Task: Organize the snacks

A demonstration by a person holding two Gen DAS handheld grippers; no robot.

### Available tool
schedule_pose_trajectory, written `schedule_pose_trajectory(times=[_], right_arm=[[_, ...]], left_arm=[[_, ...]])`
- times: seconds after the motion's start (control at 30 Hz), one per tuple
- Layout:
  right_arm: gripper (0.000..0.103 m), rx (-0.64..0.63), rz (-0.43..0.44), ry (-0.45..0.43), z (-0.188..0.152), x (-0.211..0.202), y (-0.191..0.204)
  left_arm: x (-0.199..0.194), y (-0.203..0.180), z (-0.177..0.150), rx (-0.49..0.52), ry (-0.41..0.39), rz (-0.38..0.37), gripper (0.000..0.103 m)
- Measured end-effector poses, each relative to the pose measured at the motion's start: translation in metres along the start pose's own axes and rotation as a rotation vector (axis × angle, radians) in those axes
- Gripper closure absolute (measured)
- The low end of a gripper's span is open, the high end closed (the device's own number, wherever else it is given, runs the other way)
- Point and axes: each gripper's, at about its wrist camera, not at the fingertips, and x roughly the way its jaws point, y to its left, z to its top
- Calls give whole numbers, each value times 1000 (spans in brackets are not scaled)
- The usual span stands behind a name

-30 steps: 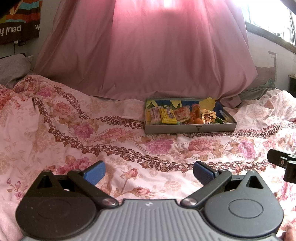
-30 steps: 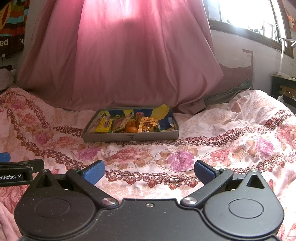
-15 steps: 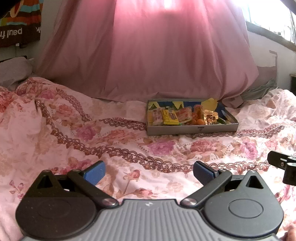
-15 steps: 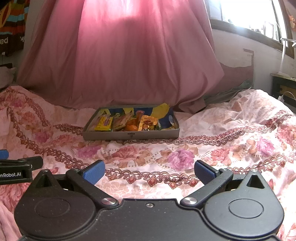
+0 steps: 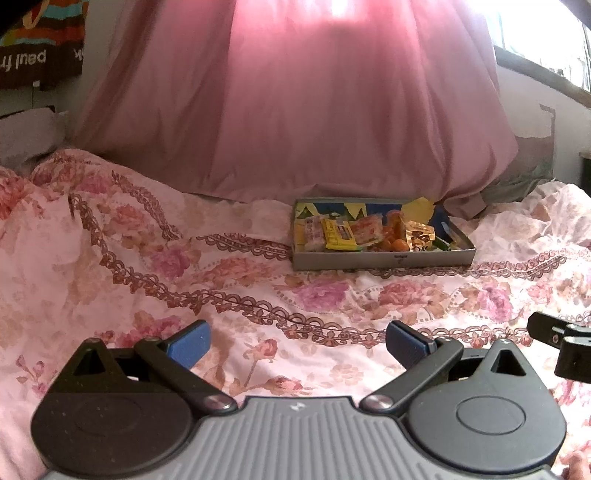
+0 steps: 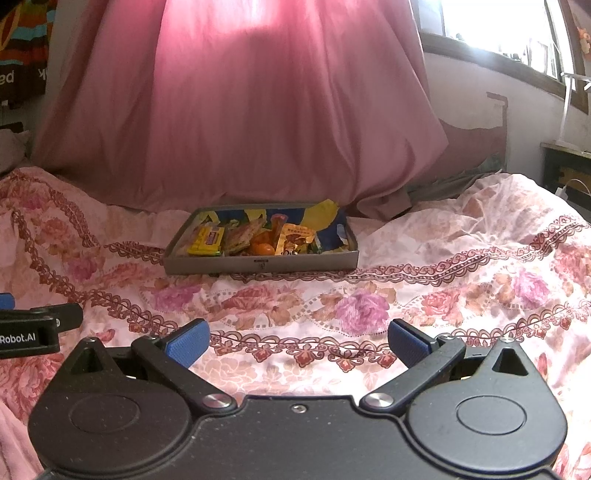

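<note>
A floral pink bedspread [image 5: 155, 266] is spread across the whole foreground, with a pink curtain [image 6: 240, 110] hung behind the grey tray [image 6: 258, 263]. A bright window [image 6: 495, 29] is seen up and to the right of the tray. The tray is set flat on the bedspread, far edge near the curtain, with snack packets [image 5: 338, 232] piled inside. Open bedspread is left on all near sides of the tray. The left gripper [image 5: 297, 341] and right gripper [image 6: 298, 341] are held well short of the tray, jaws spread wide, nothing gripped.
</note>
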Motion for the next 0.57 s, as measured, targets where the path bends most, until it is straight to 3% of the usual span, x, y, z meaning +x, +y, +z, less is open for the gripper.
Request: schedule_pose_trajectory(times=[0.57], right_arm=[[1,-1,12,38,2,11,4]], left_arm=[[5,-1,0,5,12,-11,0]])
